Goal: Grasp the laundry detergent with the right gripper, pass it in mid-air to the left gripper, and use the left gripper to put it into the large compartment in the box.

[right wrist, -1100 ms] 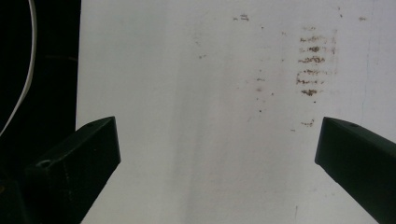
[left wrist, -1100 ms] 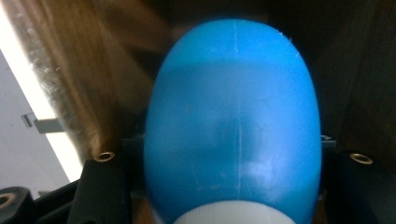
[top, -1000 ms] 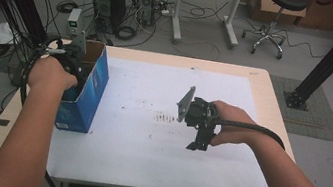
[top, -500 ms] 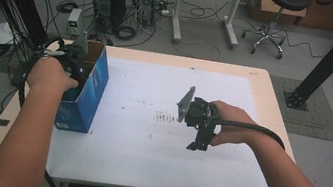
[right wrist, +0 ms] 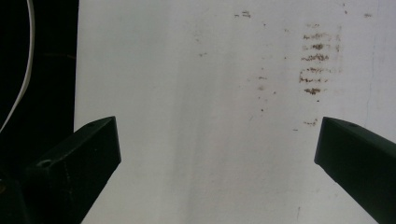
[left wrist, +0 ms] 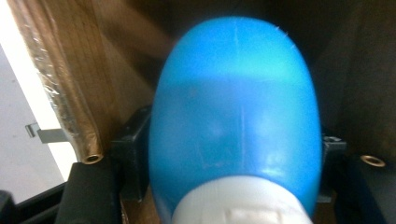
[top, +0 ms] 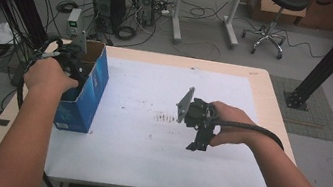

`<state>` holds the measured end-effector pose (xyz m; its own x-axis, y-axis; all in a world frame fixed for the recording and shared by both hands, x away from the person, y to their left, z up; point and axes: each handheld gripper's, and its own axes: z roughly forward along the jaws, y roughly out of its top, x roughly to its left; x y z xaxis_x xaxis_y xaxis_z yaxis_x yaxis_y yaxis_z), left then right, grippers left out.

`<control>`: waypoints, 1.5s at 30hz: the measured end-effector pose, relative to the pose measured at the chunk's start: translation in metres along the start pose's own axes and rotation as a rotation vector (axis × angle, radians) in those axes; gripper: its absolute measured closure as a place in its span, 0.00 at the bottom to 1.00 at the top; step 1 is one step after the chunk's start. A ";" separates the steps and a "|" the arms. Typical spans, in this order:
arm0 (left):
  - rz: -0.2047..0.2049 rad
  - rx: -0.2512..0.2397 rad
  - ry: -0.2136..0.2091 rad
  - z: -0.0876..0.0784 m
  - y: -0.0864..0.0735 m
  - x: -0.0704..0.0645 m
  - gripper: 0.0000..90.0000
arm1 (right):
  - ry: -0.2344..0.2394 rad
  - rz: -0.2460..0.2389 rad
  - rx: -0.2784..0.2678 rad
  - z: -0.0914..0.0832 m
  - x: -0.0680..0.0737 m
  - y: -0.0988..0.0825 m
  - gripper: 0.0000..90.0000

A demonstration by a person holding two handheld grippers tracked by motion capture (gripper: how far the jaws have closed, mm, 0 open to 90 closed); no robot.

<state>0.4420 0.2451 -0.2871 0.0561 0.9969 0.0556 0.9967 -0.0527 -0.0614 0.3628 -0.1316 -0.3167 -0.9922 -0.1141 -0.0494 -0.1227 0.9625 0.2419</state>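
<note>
Forearms come in from the near edge of the worktop. On the right, the right tongs hang above the white sheet with their jaws spread wide and nothing between them; in the right gripper view only bare, speckled paper lies between the two black jaws. Farther out on the left, the left tongs are sunk into the open top of the blue box, which stands upright at the left edge of the sheet. Inside it, the left gripper view looks straight at a blue bottle with a white cap, sitting between the jaws. Those jaws have just been opening, so I judge the bottle is being let go inside the box; whether the pads still touch it I cannot tell.
</note>
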 end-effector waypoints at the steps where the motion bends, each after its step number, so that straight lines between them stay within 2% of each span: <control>1: 0.000 -0.001 0.002 -0.001 0.000 0.000 0.37 | -0.001 -0.002 0.000 0.000 0.000 0.000 0.00; 18: 0.013 -0.006 0.030 -0.019 -0.007 -0.004 0.28 | -0.003 -0.012 -0.004 0.001 0.000 0.002 0.00; 29: 0.009 -0.039 0.047 -0.034 -0.016 -0.003 0.24 | -0.004 -0.026 -0.007 0.001 0.000 0.008 0.00; 38: 0.044 -0.066 0.040 -0.049 -0.022 -0.011 0.19 | -0.008 -0.024 -0.009 0.000 0.000 0.008 0.00; 45: 0.069 -0.089 0.053 -0.066 -0.029 -0.019 0.18 | -0.011 -0.022 -0.008 -0.001 0.001 0.007 0.00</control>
<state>0.4161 0.2236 -0.2204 0.1251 0.9863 0.1070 0.9915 -0.1282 0.0218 0.3610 -0.1248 -0.3140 -0.9890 -0.1330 -0.0651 -0.1452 0.9578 0.2481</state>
